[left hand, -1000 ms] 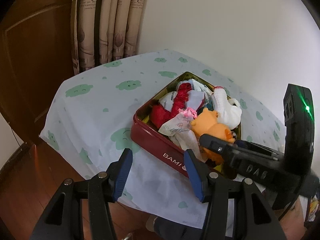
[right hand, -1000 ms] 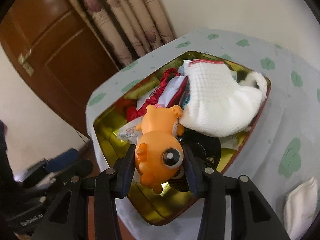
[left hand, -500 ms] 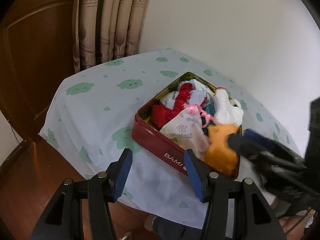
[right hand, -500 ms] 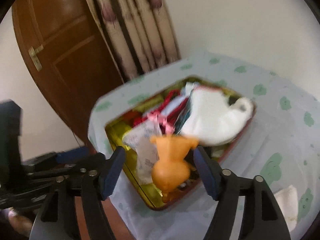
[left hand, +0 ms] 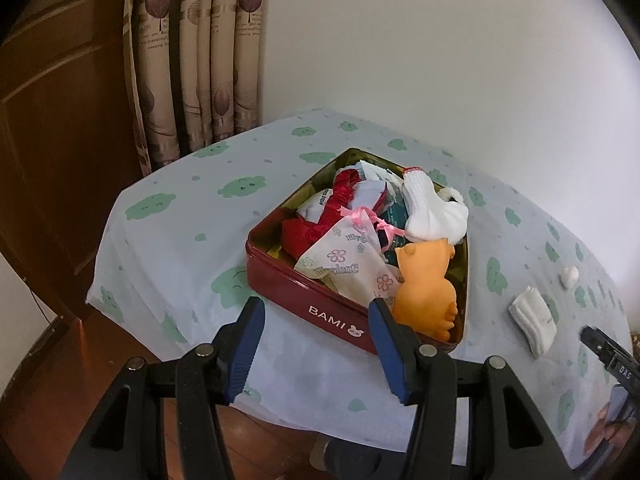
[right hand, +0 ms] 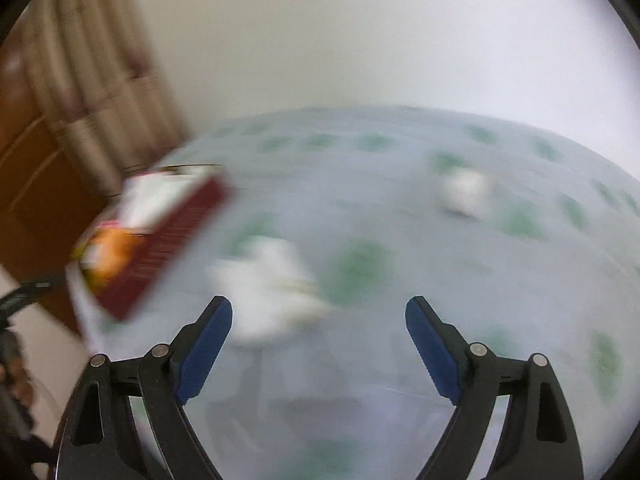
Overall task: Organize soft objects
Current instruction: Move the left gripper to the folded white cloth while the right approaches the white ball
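A red tin [left hand: 320,304] marked BAMI sits on the cloud-print tablecloth [left hand: 192,248]. It holds an orange toy animal [left hand: 426,284], a white sock [left hand: 430,210], a red cloth [left hand: 340,208] and a flowered pouch with pink ribbon [left hand: 344,260]. My left gripper [left hand: 316,336] hovers open in front of the tin, holding nothing. In the blurred right wrist view my right gripper [right hand: 319,346] is to the right of the tin [right hand: 168,248], its jaws opening with nothing between them. A folded white cloth [right hand: 268,280] lies just beyond its fingertips, also seen as the folded white cloth [left hand: 534,322].
A small white bundle [left hand: 570,276] lies farther right, blurred as the bundle [right hand: 466,192]. Patterned curtains [left hand: 192,64] and a brown wooden door [left hand: 52,128] stand behind the table on the left. A white wall [left hand: 440,48] backs the table. Wooden floor [left hand: 60,360] lies below the table's edge.
My right gripper let go of the orange toy, which now sits in the tin's near right corner. It then swung quickly right, jaws widening. The left gripper stayed put.
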The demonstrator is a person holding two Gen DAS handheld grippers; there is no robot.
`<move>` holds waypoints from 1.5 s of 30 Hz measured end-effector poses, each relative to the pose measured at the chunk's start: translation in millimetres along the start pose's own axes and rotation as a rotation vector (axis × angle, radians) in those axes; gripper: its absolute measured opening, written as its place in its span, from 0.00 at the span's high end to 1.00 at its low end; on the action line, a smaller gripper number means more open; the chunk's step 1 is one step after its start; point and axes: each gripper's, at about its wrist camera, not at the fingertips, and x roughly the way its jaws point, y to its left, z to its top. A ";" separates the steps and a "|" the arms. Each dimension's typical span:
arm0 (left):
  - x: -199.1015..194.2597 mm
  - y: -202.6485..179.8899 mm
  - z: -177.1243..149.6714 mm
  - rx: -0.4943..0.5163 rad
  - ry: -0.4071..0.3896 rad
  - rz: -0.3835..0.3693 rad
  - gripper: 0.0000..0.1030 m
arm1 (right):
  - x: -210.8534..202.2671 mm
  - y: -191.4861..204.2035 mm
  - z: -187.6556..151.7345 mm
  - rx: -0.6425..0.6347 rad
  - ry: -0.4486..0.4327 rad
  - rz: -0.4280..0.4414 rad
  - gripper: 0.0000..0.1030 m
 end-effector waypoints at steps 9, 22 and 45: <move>1.1 -19.7 -8.2 0.088 0.000 0.053 0.46 | -17.4 -134.3 -33.8 0.084 0.044 -0.376 0.08; -5.9 -73.2 -24.5 0.228 0.004 0.097 0.46 | -15.4 -160.8 -36.1 0.215 0.049 -0.221 0.01; 94.5 -197.4 -14.9 -0.093 0.458 -0.421 0.46 | -19.5 -158.1 -37.1 0.198 0.022 -0.136 0.01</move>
